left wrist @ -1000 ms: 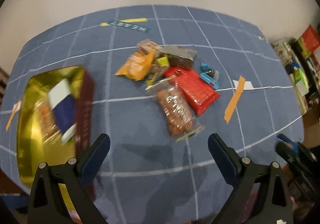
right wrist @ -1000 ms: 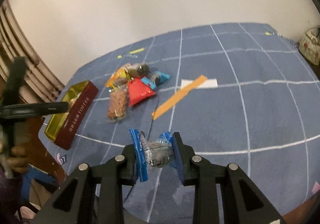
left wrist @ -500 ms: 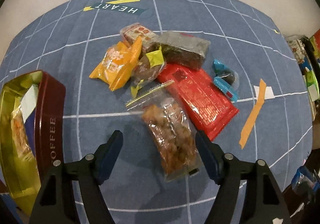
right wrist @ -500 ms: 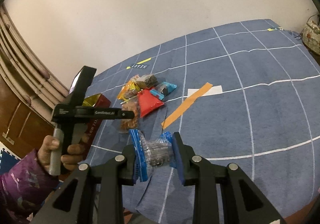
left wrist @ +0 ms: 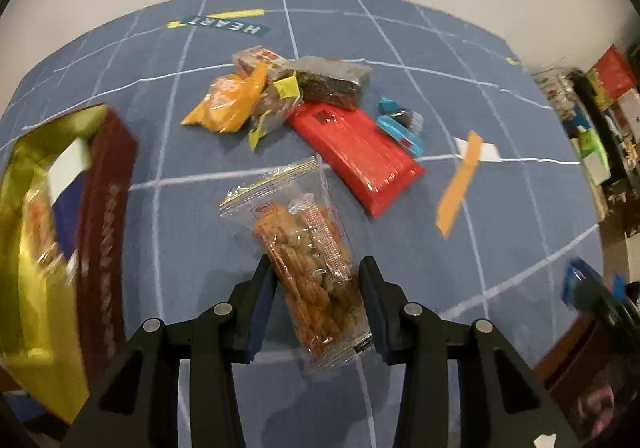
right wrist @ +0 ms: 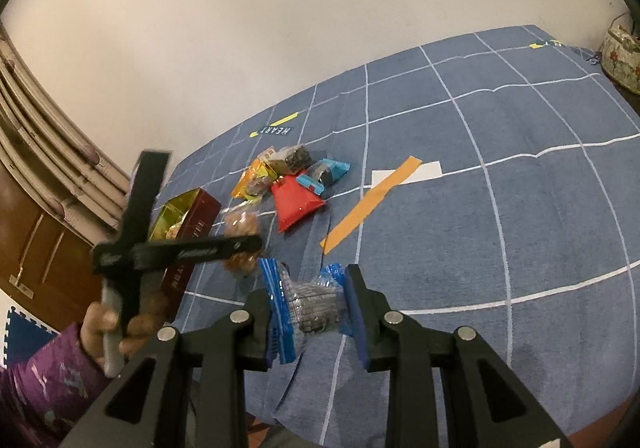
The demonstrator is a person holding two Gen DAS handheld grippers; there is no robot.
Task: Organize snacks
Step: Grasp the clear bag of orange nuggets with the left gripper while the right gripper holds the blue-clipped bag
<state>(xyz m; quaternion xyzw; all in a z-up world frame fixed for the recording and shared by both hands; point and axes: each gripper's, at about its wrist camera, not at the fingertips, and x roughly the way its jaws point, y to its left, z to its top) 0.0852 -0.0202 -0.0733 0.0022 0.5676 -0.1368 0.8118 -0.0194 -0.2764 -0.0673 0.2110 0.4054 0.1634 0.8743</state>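
Two claws are at work over the blue gridded worktop [left wrist: 500, 60]. Within the last second the left claw [left wrist: 316, 300] has dropped over the clear bag of orange crackers [left wrist: 308, 248] and its jaws have just been closing; the bag now sits between the blue pads, which look to press its sides, though the wrapper's loose edges make firm contact hard to confirm. Compared with a second ago, when the bag lay well ahead of wide-open jaws, this reads as the start of a pick. The bag rests on the worktop just beside the red-and-gold coffee tin [left wrist: 104, 216], which already holds a few packets. The right claw [right wrist: 316, 304] stays clamped on a small blue-edged packet [right wrist: 308, 300], raised above the worktop. The remaining snacks, an orange pouch [left wrist: 228, 104], a dark wrapped bar [left wrist: 332, 84] and a red packet [left wrist: 356, 152], lie piled further back. The likely next step is to lift the crackers and carry them left into the tin
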